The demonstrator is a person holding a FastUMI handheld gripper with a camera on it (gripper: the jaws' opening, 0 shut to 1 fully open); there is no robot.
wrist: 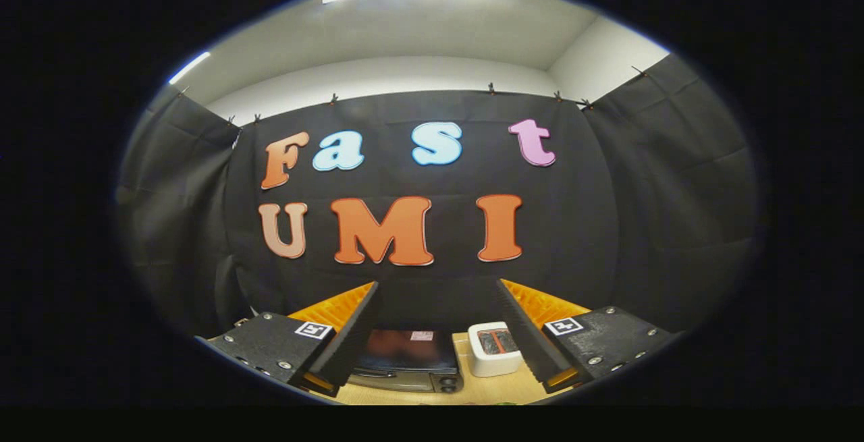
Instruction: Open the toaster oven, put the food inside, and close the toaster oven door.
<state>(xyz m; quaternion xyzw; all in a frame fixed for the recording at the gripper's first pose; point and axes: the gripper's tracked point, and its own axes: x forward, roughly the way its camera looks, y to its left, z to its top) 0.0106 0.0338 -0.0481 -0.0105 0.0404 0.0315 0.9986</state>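
My gripper (437, 288) is held high and open, with a wide gap and nothing between the fingers. Far below, seen through the gap, the toaster oven (405, 361) stands on a wooden table (486, 391), nearer the left finger (351, 334). I see its dark top and a strip of its front with a handle and knobs; whether the door is open I cannot tell. A small white box (495, 349) with a dark window sits to the oven's right, close to the right finger (526, 334). A sliver of something green (503, 402) lies at the table's near edge.
Black cloth walls close the booth behind the table and on both sides. The white ceiling and a light strip show above the cloth.
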